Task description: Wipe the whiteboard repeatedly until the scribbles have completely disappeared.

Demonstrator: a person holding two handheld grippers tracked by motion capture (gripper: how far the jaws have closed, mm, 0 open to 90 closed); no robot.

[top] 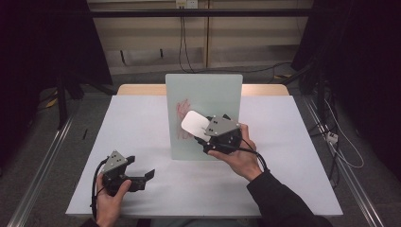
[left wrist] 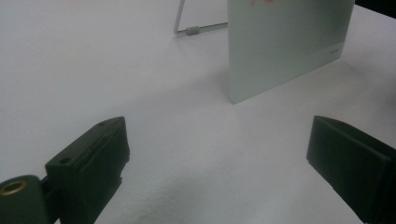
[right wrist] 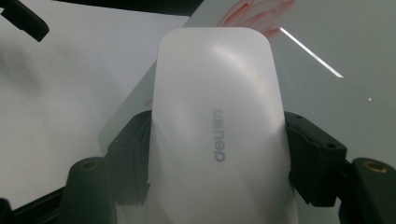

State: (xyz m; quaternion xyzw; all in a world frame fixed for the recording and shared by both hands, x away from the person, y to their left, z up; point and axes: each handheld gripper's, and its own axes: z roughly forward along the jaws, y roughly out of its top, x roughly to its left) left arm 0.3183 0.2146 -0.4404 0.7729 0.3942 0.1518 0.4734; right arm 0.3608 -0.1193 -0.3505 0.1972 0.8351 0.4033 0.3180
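Item count: 1 upright whiteboard (top: 204, 99), 1 white eraser (top: 194, 124), 2 hand-held grippers, 1 white table (top: 142, 123).

Whiteboard: pale panel standing on its lower edge near the table's middle, propped by a wire stand (left wrist: 187, 29) seen behind it in the left gripper view. Red scribbles (top: 182, 118) mark the left part of its face.

Eraser: rounded white block with grey "deli" lettering on its back, seen close in the right gripper view (right wrist: 219, 130). Location: raised in front of the whiteboard, just beside the red scribbles; contact with the panel cannot be told. Long axis runs along the jaws; in the high view the free end points up and left, toward the scribbles.

Right gripper (top: 218, 135): jaws closed against the eraser's 2 long sides, holding its rear half.

Left gripper (top: 142, 177): held by the left hand (top: 109, 201) low over the near-left table, well apart from the whiteboard. Jaws wide apart, nothing between them, aimed toward the panel's lower corner.

Containers: 0.
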